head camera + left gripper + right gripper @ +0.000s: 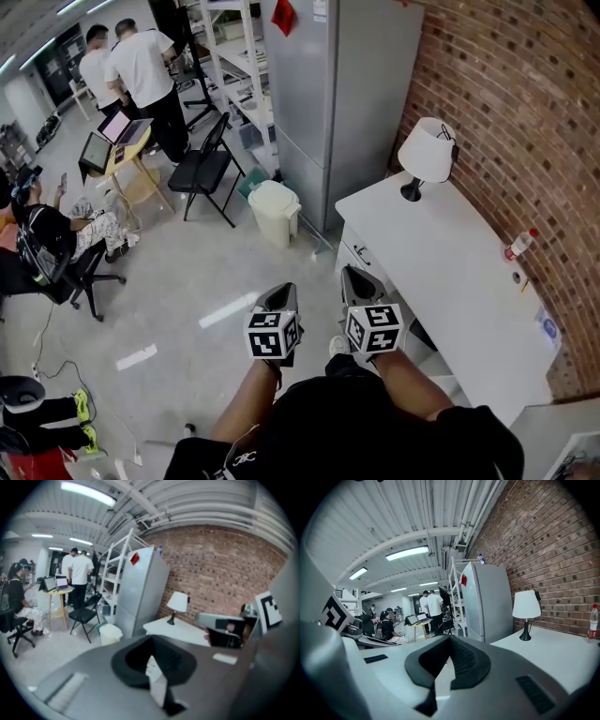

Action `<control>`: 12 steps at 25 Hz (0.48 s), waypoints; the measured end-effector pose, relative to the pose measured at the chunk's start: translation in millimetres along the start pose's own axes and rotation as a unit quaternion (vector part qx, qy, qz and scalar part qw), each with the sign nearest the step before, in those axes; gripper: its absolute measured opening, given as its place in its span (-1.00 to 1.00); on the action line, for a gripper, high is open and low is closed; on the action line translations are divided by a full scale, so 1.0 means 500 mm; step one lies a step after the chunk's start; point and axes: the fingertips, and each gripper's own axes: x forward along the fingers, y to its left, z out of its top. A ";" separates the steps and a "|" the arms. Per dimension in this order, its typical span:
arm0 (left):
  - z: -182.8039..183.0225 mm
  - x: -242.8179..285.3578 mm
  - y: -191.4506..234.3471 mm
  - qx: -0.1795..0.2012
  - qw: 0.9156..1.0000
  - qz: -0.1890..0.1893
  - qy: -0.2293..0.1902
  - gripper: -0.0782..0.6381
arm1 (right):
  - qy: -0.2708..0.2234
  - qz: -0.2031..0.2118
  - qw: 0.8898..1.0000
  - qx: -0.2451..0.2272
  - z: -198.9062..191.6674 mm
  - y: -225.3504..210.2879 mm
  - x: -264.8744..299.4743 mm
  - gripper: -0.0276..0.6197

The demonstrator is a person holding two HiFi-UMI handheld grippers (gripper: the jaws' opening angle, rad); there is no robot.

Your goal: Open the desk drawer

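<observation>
The white desk (450,272) stands along the brick wall at the right of the head view. Its drawer front (360,257) faces left, toward the floor. My left gripper (275,302) hangs over the floor, left of the desk, with its jaws shut and nothing in them. My right gripper (361,284) is beside it, just in front of the drawer face and apart from it, also shut and empty. In the left gripper view the left gripper (152,656) points toward the desk (180,629). In the right gripper view the right gripper (445,660) points past the desk top (553,653).
On the desk stand a white lamp (427,155) and a bottle (518,246). A grey fridge (347,94) is behind the desk, with a white bin (275,211) and a black folding chair (204,169) to its left. People stand and sit at the far left.
</observation>
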 end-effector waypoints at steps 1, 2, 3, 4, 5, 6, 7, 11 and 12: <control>0.012 0.019 -0.001 -0.001 1.000 0.001 0.000 -0.79 | -0.001 0.002 1.000 -0.001 0.011 -0.015 0.016 -0.92; 0.023 0.039 -0.001 -0.001 1.000 0.003 0.000 -0.79 | -0.002 0.003 1.000 0.000 0.020 -0.031 0.031 -0.92; 0.034 0.058 -0.001 -0.002 1.000 0.004 0.002 -0.79 | -0.002 0.004 1.000 0.001 0.028 -0.048 0.047 -0.92; 0.044 0.077 -0.002 -0.002 1.000 0.006 0.003 -0.79 | 0.000 0.004 1.000 0.005 0.034 -0.066 0.063 -0.92; 0.052 0.096 -0.002 -0.003 1.000 0.007 0.005 -0.79 | 0.002 0.004 1.000 0.009 0.038 -0.084 0.078 -0.92; 0.059 0.114 -0.004 -0.003 1.000 0.008 0.008 -0.79 | 0.005 0.004 1.000 0.012 0.041 -0.100 0.091 -0.92; 0.065 0.132 -0.004 -0.003 1.000 0.010 0.010 -0.79 | 0.007 0.005 1.000 0.015 0.043 -0.115 0.104 -0.92; 0.087 0.195 0.000 -0.009 1.000 0.021 0.021 -0.79 | 0.017 0.013 1.000 0.018 0.052 -0.162 0.157 -0.92; 0.093 0.210 0.001 -0.011 0.999 0.023 0.023 -0.79 | 0.019 0.016 1.000 0.018 0.055 -0.172 0.171 -0.92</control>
